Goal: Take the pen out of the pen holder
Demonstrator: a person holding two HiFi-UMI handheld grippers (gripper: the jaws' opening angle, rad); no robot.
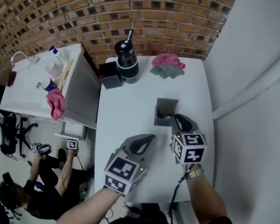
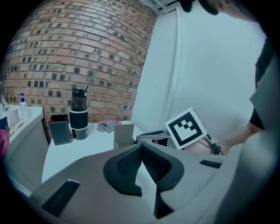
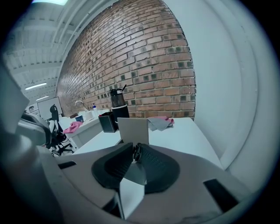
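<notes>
A grey square pen holder (image 1: 166, 105) stands right of centre on the white table (image 1: 125, 110). My right gripper (image 1: 176, 118) reaches down at the holder's near rim. In the right gripper view its pads are closed on the dark top of a pen (image 3: 137, 152), with the holder (image 3: 133, 130) just behind the tips. The rest of the pen is hidden. My left gripper (image 1: 149, 139) hovers above the table left of the holder, its jaws together and nothing between them (image 2: 141, 147).
A black bottle (image 1: 127, 60) and a small black box (image 1: 110, 74) stand at the table's far edge, with pink and grey cloths (image 1: 167, 65) to their right. A white counter (image 1: 39, 96) is on the left. A person (image 1: 36, 193) sits on the floor.
</notes>
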